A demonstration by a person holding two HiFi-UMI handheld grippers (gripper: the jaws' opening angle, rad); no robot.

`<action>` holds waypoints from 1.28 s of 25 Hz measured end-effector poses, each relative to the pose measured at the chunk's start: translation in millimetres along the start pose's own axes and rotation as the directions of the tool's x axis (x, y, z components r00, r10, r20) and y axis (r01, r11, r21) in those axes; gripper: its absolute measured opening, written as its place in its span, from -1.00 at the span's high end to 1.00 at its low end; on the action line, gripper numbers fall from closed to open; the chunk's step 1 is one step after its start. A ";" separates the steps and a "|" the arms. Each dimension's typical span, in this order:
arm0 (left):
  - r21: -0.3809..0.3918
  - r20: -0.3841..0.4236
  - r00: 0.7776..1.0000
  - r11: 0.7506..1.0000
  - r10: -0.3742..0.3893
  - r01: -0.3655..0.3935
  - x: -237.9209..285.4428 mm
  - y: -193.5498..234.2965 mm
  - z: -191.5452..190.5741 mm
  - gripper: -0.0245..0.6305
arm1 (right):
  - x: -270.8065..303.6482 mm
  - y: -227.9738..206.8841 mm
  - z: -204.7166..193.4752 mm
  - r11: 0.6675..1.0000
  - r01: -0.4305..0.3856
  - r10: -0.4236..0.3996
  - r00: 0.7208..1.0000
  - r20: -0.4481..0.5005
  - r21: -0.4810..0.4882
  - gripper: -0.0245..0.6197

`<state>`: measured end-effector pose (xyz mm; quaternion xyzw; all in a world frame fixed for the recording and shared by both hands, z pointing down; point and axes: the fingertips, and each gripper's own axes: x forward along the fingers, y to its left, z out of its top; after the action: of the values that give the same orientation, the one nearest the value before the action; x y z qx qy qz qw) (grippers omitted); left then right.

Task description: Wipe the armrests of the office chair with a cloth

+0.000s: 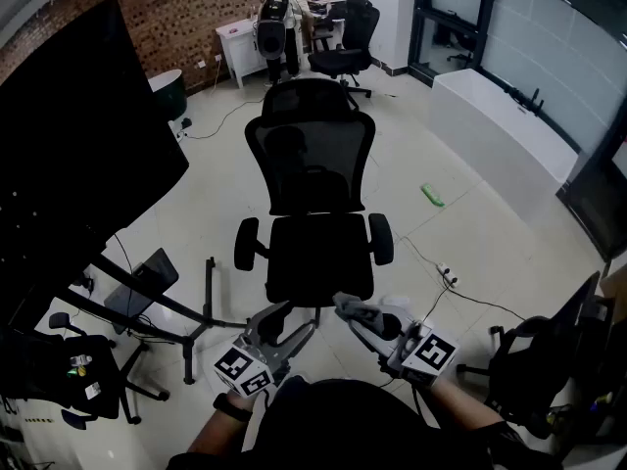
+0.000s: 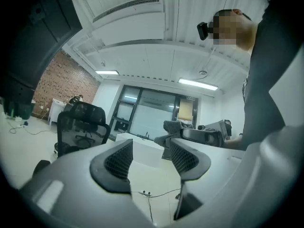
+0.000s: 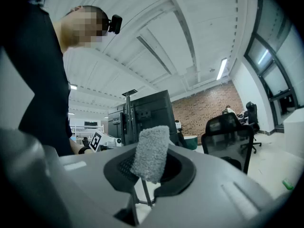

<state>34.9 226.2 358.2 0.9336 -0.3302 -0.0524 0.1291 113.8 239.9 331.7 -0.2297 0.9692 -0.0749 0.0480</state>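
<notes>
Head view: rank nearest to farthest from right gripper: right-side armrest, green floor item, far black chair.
1. Armrest, just ahead of the right gripper.
2. Green item, on the floor, further right.
3. Far chair, at back by desk.

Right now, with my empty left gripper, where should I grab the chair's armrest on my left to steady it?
Probably the near end of the armrest pad, coming from above with the left gripper, jaws across its narrow width: the pad lies flat, long front to back and slim side to side.
</notes>
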 end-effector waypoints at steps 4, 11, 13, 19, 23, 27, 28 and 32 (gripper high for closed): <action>0.005 -0.003 1.000 1.000 0.015 -0.015 4.9 5.4 -0.5 0.10 | -1.5 -10.4 -5.9 1.000 0.010 -0.010 1.000 -0.017 0.015 0.80; -0.005 -0.017 1.000 1.000 0.017 -0.017 16.4 32.8 -2.7 0.10 | 16.5 -33.6 -15.3 0.999 0.020 -0.019 0.999 -0.031 0.043 0.80; -0.010 -0.020 1.000 1.000 0.011 -0.011 21.9 44.7 -2.1 0.10 | 25.4 -42.2 -17.5 0.998 0.024 -0.023 0.999 -0.036 0.051 0.80; -0.038 -0.016 1.000 0.999 -0.021 0.020 39.9 107.4 0.9 0.10 | 73.3 -81.9 -23.7 0.997 0.051 -0.047 0.997 -0.060 0.065 0.80; -0.032 -0.029 0.998 0.998 -0.056 0.055 58.9 157.5 17.2 0.10 | 119.0 -117.1 -22.5 0.995 0.070 -0.065 0.995 -0.070 0.069 0.80; -0.024 -0.045 0.992 0.993 -0.116 0.115 77.0 202.0 37.2 0.09 | 166.8 -150.8 -9.9 0.994 0.090 -0.086 0.994 -0.067 0.069 0.80; -0.025 -0.052 0.991 0.992 -0.126 0.124 79.7 212.1 43.8 0.09 | 178.4 -158.1 -5.8 0.993 0.099 -0.095 0.994 -0.060 0.071 0.80; -0.012 -0.069 0.984 0.986 -0.167 0.167 85.7 251.1 58.9 0.09 | 218.7 -183.8 2.3 0.987 0.145 -0.142 0.989 -0.043 0.066 0.80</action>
<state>-60.8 -28.0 369.8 0.9589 -0.2459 -0.0314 0.1383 -0.1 -21.6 347.4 -0.2956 0.9477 -0.1160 0.0319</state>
